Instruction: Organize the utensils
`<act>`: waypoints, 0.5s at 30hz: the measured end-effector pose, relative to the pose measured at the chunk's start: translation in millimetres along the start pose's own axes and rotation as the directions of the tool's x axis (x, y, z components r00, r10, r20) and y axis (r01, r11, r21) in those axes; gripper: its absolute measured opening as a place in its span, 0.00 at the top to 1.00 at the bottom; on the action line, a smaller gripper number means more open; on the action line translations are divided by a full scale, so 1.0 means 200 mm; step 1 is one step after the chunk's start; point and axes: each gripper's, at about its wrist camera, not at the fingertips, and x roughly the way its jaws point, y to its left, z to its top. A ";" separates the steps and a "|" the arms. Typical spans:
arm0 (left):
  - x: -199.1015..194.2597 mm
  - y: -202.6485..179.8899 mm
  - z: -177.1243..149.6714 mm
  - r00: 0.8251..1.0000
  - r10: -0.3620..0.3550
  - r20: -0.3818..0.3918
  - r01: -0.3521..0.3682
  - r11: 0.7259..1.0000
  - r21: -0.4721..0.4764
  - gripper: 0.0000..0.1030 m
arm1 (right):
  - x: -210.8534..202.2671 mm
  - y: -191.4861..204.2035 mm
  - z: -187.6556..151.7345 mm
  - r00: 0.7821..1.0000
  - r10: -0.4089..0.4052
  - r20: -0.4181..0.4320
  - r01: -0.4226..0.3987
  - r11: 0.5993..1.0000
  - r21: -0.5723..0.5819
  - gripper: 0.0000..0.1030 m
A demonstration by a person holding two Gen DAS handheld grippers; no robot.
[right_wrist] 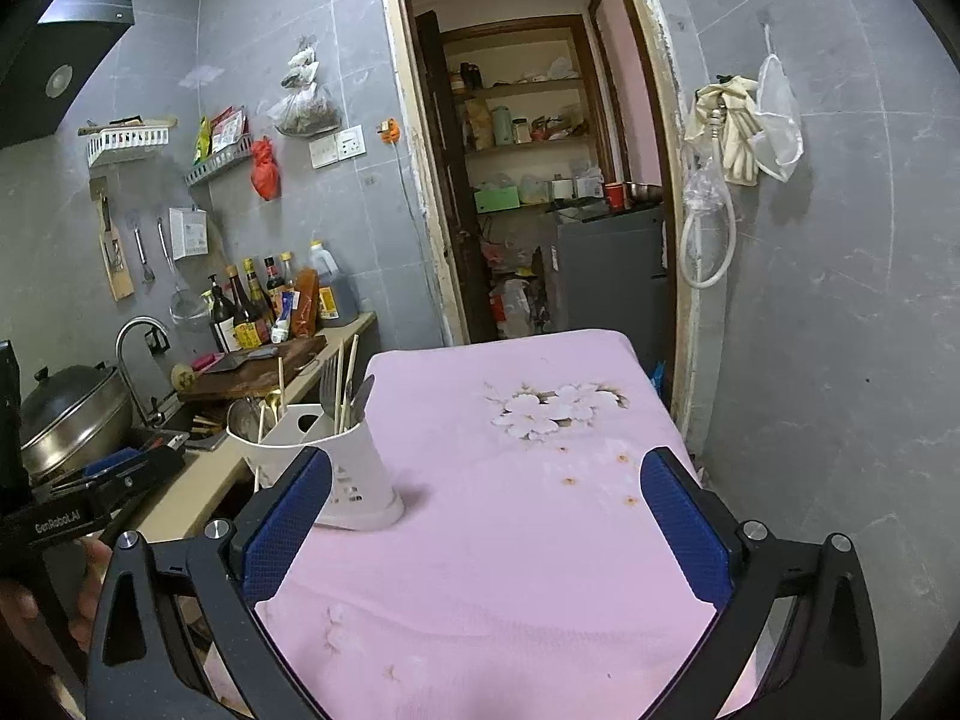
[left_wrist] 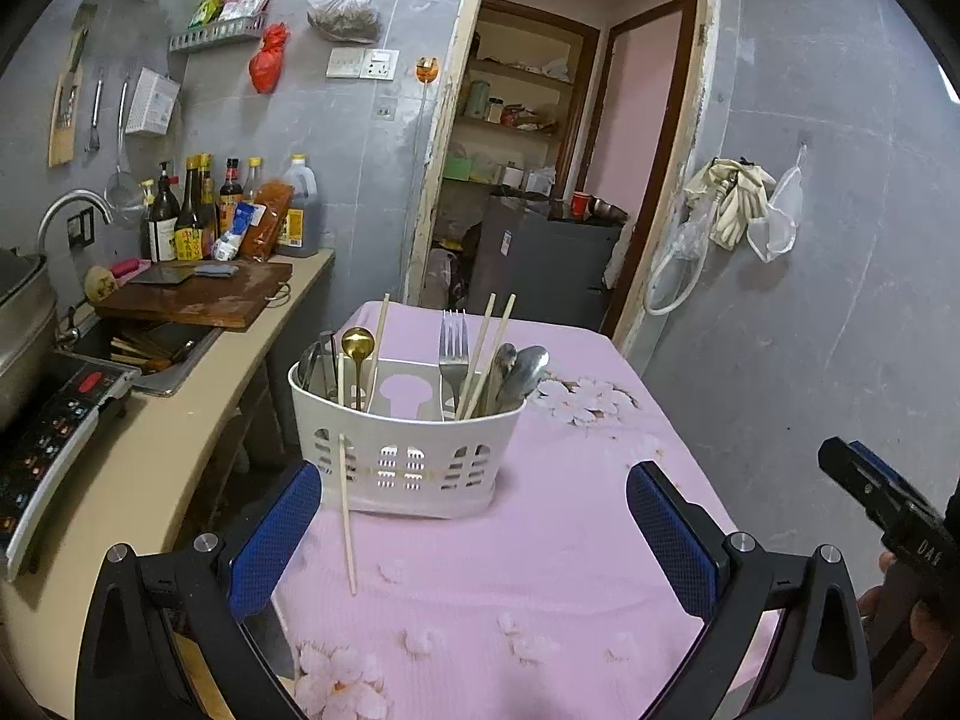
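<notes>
You get soft, even indoor light, fairly dim, with a cool cast on the grey walls (right_wrist: 840,300); shadows stay faint, one under the white caddy (left_wrist: 408,468); fisheye bending curves the doorframe (left_wrist: 678,180) and blackens the corners; focus holds sharp, no motion blur, no glare.

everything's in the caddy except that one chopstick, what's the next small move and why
Probably ease the left claw forward and down toward the chopstick, which leans outside against the caddy with its lower end on the pink cloth. Both claws stand open and empty, and the stick lies just inside the left claw's left finger, nearer than the right claw.
</notes>
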 end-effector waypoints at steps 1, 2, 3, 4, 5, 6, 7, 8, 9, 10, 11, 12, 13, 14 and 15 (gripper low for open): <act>-0.02 -0.01 -0.01 1.000 0.001 0.004 -0.001 1.000 0.007 0.00 | -0.02 -0.01 -0.01 1.000 -0.001 0.004 0.001 1.000 0.005 0.02; -0.03 -0.01 -0.02 1.000 0.002 0.007 -0.002 1.000 0.012 0.00 | -0.03 -0.01 -0.01 1.000 -0.003 0.006 0.002 1.000 0.006 0.02; -0.04 -0.02 -0.02 1.000 0.004 0.009 -0.004 1.000 0.017 0.00 | -0.05 -0.01 -0.02 1.000 -0.004 0.007 0.004 1.000 0.005 0.02; -0.06 -0.03 -0.03 1.000 0.007 0.011 -0.007 1.000 0.021 0.00 | -0.07 -0.01 -0.03 1.000 -0.005 0.006 0.005 1.000 0.003 0.02; -0.07 -0.03 -0.04 1.000 0.009 0.013 -0.009 1.000 0.025 0.00 | -0.08 -0.01 -0.04 1.000 -0.003 0.006 0.003 1.000 0.003 0.02; -0.08 -0.04 -0.04 1.000 0.010 0.015 -0.010 1.000 0.027 0.00 | -0.09 -0.01 -0.05 1.000 -0.002 0.005 0.002 1.000 0.003 0.02; -0.09 -0.04 -0.05 1.000 0.010 0.016 -0.010 1.000 0.029 0.00 | -0.10 -0.01 -0.05 1.000 -0.001 0.002 0.001 1.000 0.003 0.01; -0.10 -0.05 -0.06 1.000 0.010 0.016 -0.010 0.999 0.031 0.00 | -0.11 -0.01 -0.06 1.000 0.000 0.000 0.000 1.000 0.003 0.02; -0.12 -0.05 -0.08 1.000 0.011 0.014 -0.012 0.999 0.035 0.00 | -0.12 -0.01 -0.07 1.000 0.001 -0.003 -0.001 1.000 0.006 0.01; -0.12 -0.05 -0.08 1.000 0.012 0.014 -0.013 0.999 0.037 0.00 | -0.13 -0.01 -0.08 1.000 0.000 -0.005 0.000 1.000 0.012 0.02; -0.13 -0.06 -0.09 1.000 0.014 0.013 -0.014 0.999 0.039 0.00 | -0.13 -0.01 -0.08 1.000 -0.001 -0.007 0.001 1.000 0.017 0.01; -0.14 -0.06 -0.10 1.000 0.015 0.013 -0.015 0.999 0.040 0.00 | -0.14 -0.01 -0.09 1.000 -0.003 -0.010 0.003 1.000 0.025 0.02; -0.15 -0.07 -0.11 1.000 0.014 0.012 -0.014 0.999 0.041 0.00 | -0.16 -0.01 -0.10 1.000 -0.004 -0.013 0.004 0.999 0.034 0.01; -0.15 -0.07 -0.12 1.000 0.013 0.011 -0.013 0.999 0.044 0.00 | -0.16 -0.01 -0.11 1.000 -0.004 -0.015 0.004 0.999 0.036 0.01; -0.16 -0.08 -0.13 1.000 0.013 0.011 -0.014 0.999 0.048 0.00 | -0.17 -0.02 -0.12 1.000 -0.007 -0.015 0.007 0.999 0.036 0.01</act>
